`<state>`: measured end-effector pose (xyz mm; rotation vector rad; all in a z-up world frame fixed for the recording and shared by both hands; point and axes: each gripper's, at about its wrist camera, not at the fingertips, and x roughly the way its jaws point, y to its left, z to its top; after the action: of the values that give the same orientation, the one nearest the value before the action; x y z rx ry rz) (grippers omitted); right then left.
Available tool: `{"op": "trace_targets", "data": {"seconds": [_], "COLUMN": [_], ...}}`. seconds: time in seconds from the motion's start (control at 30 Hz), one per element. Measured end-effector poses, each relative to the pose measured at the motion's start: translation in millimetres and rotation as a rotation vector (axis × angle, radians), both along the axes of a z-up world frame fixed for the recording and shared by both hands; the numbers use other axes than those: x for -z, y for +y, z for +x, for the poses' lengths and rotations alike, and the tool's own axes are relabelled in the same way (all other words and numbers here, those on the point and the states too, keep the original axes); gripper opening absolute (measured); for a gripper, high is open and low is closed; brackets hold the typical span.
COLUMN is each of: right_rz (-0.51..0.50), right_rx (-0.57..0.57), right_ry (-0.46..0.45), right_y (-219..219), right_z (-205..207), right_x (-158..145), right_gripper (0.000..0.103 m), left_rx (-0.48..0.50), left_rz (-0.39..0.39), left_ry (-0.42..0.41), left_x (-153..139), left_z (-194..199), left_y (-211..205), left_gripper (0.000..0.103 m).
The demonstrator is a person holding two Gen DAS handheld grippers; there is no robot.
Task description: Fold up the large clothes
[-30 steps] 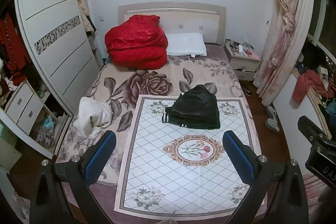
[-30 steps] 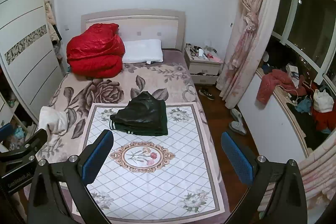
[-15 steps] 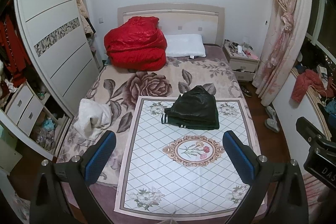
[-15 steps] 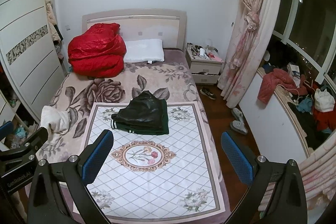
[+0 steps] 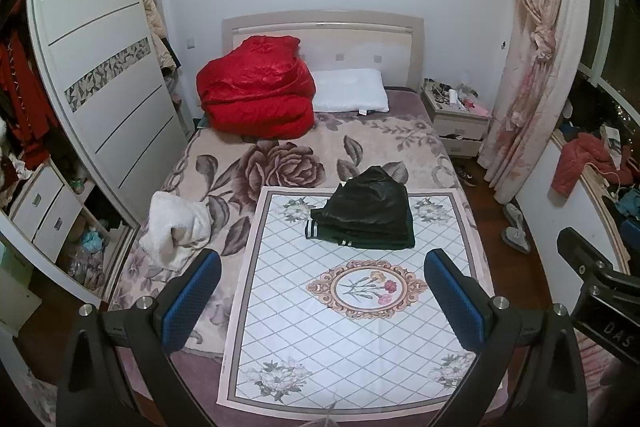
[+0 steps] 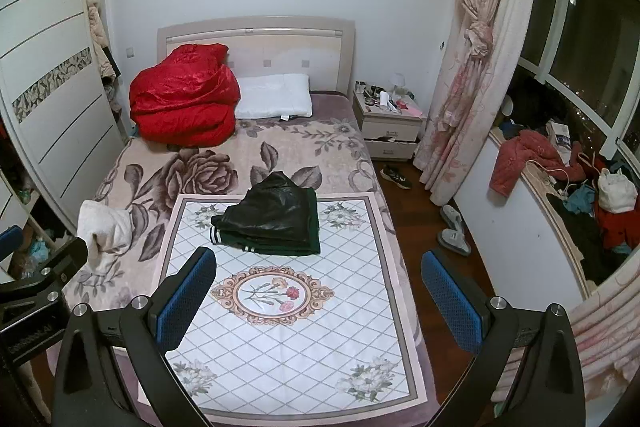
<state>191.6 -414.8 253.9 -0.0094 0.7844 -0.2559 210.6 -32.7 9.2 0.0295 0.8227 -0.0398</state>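
Note:
A folded black and dark green garment with white stripes lies at the far end of a white diamond-patterned mat on the bed. A white fluffy garment lies bunched near the bed's left edge. My left gripper is open and empty, held above the mat's near part. My right gripper is open and empty, also high above the mat, well short of the folded garment.
A red quilt and a white pillow lie at the headboard. A wardrobe stands on the left, a nightstand and a curtain on the right. Slippers lie on the floor; clothes are piled on the window ledge.
Both views have shifted slightly; the bed sits a little lower and nearer. Both grippers stay open and empty, and the clothes have not moved.

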Motion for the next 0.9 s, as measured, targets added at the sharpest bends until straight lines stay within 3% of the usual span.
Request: {"op": "trace_targets", "data": {"seconds": [0.9], "right_rz": [-0.005], "right_rx": [0.005], "right_ry": [-0.003], "right_y": [-1.3], "right_z": [-8.9], "right_x": [-0.3], "right_gripper": [0.103], "left_rx": [0.005], "left_rz": [-0.007], "left_ry": [0.001], "left_x": [-5.5], "left_z": [-3.8], "left_y": [-2.4], "left_gripper": [0.103]}}
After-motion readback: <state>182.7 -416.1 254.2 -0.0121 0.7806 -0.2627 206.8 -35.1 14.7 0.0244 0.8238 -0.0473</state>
